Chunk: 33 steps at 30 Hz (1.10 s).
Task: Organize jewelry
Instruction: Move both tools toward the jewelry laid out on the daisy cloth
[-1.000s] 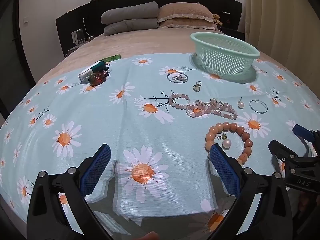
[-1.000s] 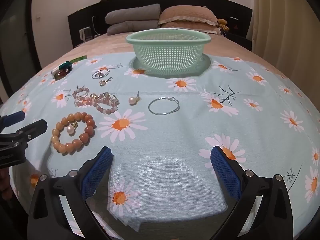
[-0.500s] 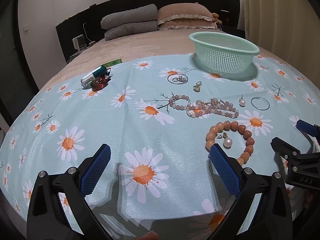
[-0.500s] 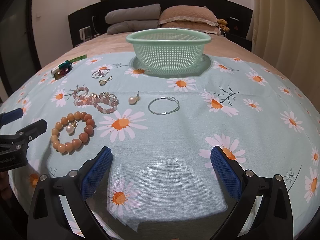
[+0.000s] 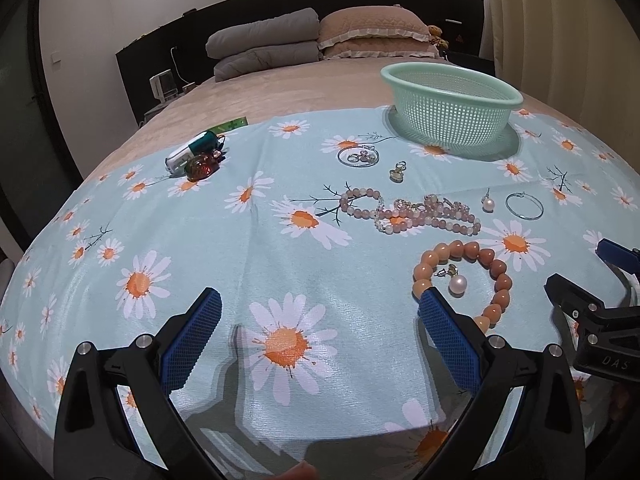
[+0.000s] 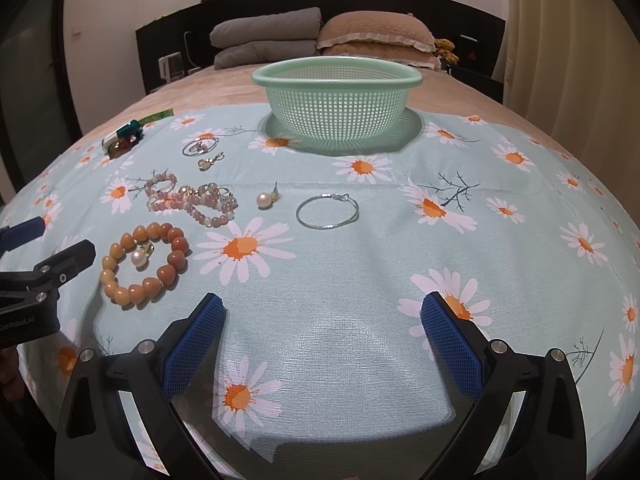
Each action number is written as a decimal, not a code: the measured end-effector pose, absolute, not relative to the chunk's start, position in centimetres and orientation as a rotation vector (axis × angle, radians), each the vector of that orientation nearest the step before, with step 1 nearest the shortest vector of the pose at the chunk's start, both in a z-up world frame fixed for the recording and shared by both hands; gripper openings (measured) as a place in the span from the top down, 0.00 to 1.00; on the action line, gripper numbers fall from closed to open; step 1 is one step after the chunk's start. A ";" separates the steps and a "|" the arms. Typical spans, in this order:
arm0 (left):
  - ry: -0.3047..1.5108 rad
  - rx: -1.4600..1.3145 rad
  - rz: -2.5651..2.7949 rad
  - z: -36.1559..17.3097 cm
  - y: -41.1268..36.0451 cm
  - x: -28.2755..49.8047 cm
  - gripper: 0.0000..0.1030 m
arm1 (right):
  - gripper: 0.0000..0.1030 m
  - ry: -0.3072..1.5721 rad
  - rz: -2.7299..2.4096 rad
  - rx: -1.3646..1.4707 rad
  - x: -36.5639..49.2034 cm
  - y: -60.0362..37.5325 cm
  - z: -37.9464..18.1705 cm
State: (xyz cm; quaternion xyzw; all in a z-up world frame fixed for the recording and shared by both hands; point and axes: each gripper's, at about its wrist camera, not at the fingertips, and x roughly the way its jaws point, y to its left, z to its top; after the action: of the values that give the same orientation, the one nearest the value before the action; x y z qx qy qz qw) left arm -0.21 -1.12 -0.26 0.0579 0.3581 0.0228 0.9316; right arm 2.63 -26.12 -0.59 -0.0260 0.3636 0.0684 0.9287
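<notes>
- My left gripper (image 5: 318, 320) hangs low over the daisy-print cloth (image 5: 248, 256) with its jaws spread wide and nothing between the blue pads.
- My right gripper (image 6: 322, 322) is likewise released, hovering over bare cloth with nothing in its grasp.
- The orange bead bracelet (image 6: 144, 264) lies flat just ahead of my left gripper's right finger, with a pearl earring (image 6: 139, 258) inside its ring.
- Beyond it I see the tangled pink bead strands (image 6: 192, 200), then a second pearl earring (image 6: 265, 200) and a thin silver hoop (image 6: 327, 211) side by side.
- Farther back sit a small ring cluster (image 5: 358, 157) and a gold charm (image 5: 397, 171).
- The green mesh basket (image 6: 337, 104) stands upright at the cloth's far edge, well apart from both grippers.
- A red trinket (image 5: 201, 168) and a teal-and-white case (image 5: 192, 150) rest together at the far left.
</notes>
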 end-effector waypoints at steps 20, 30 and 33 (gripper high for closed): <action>0.752 0.164 0.049 -0.8 -1.8 -0.1 0.06 | 0.07 0.746 0.139 -0.058 2.6 -26.0 -0.5; 0.775 0.174 0.026 -1.1 -2.1 0.7 0.06 | 0.07 0.728 0.125 -0.064 3.6 -26.5 -0.1; 0.783 0.176 0.011 -1.2 -2.3 1.2 0.06 | 0.07 0.732 0.114 -0.067 4.4 -26.8 0.2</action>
State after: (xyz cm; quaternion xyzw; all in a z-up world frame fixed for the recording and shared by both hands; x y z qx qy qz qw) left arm 1.19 -2.28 -1.17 0.0858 0.3811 0.0052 0.9205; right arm 4.44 -26.83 0.15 -0.0326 0.3575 0.0559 0.9317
